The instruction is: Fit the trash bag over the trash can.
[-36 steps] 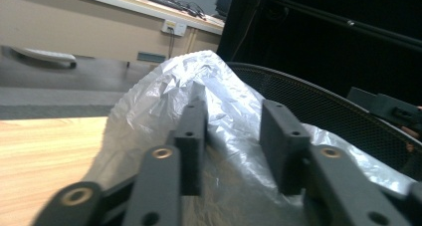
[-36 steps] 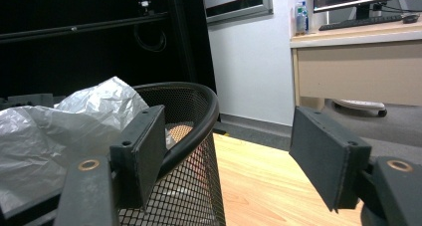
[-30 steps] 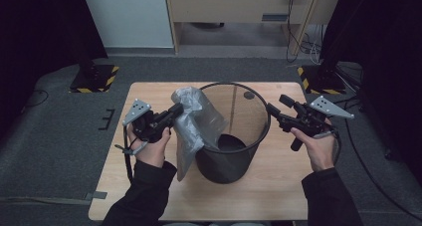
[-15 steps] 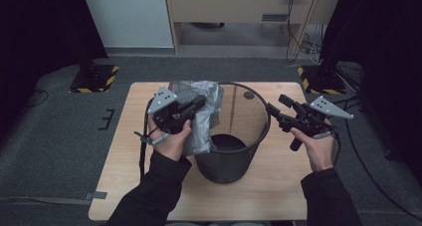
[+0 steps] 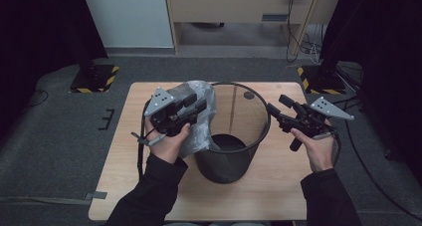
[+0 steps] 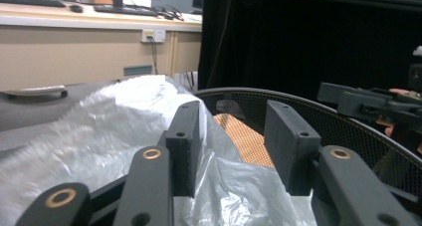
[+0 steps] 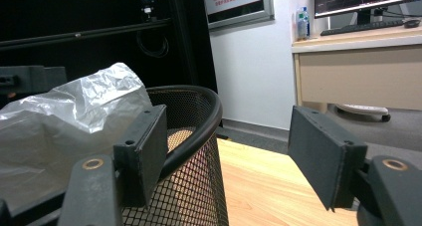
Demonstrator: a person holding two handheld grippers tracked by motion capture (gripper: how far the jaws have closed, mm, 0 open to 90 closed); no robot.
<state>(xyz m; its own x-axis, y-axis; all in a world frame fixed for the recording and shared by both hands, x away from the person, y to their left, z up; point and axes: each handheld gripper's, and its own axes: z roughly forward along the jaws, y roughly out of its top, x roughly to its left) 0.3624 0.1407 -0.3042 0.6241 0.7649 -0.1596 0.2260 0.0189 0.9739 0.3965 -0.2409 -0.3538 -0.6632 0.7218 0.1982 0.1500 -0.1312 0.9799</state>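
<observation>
1. The work in hand looks like lining the black wire-mesh waste bin (image 5: 230, 136), standing upright at the centre of the high view, with the crumpled clear plastic bag (image 5: 201, 111).
2. Judging by how things lie, it is only partly done: the bag is bunching over the bin's left rim, with most of it hanging outside the left wall and a fold dipping inside.
3. Spreading the bag's mouth round the whole rim is what is left, I would say.
4. The left gripper (image 5: 198, 108) is sitting at the bag on the left rim; in the left gripper view its jaws are standing apart, with film lying between and below them.
5. The right gripper (image 5: 269, 108) is sitting at the right rim, jaws wide apart and straddling the rim wire, not closed on it.
6. Count: one bin, one bag, two grippers, one light wooden table (image 5: 278, 191).
</observation>
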